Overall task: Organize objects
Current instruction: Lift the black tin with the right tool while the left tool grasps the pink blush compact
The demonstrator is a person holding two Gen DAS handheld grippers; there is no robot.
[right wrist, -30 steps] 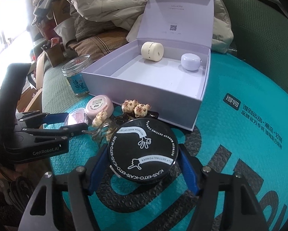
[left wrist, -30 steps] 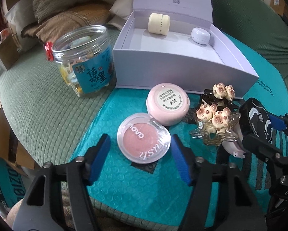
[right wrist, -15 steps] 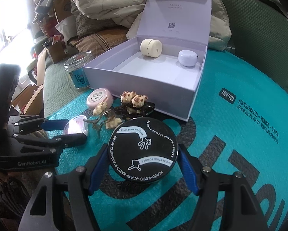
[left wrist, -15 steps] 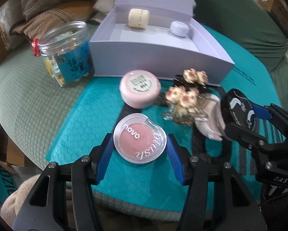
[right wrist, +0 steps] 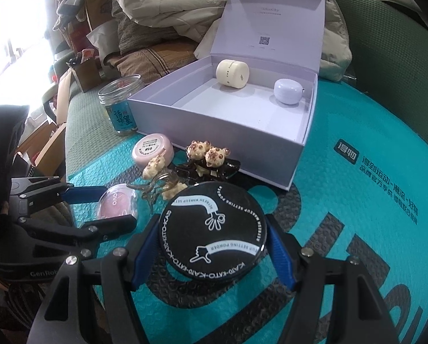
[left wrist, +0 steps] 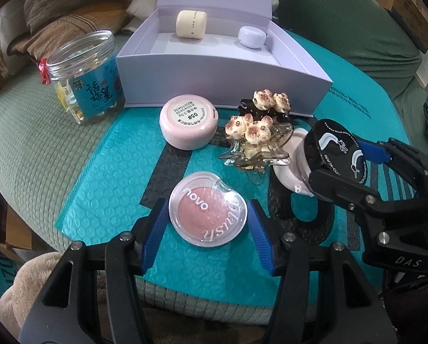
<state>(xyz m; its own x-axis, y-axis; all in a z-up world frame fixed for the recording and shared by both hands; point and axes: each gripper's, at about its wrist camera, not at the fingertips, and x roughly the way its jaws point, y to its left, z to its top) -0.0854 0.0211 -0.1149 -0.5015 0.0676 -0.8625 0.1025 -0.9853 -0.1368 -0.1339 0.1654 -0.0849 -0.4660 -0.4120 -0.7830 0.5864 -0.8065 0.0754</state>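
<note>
While the left gripper (left wrist: 207, 228) clamps the blush compact (left wrist: 207, 209) between its pads, the right gripper (right wrist: 212, 246) at three o'clock grips the black powder jar (right wrist: 212, 230).

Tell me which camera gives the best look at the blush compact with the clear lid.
The left wrist view: the blush compact sits centred between the left gripper pads, face up, with its lid lettering readable. In the right wrist view it appears small and slanted at the left, partly hidden by that gripper's fingers.
</note>
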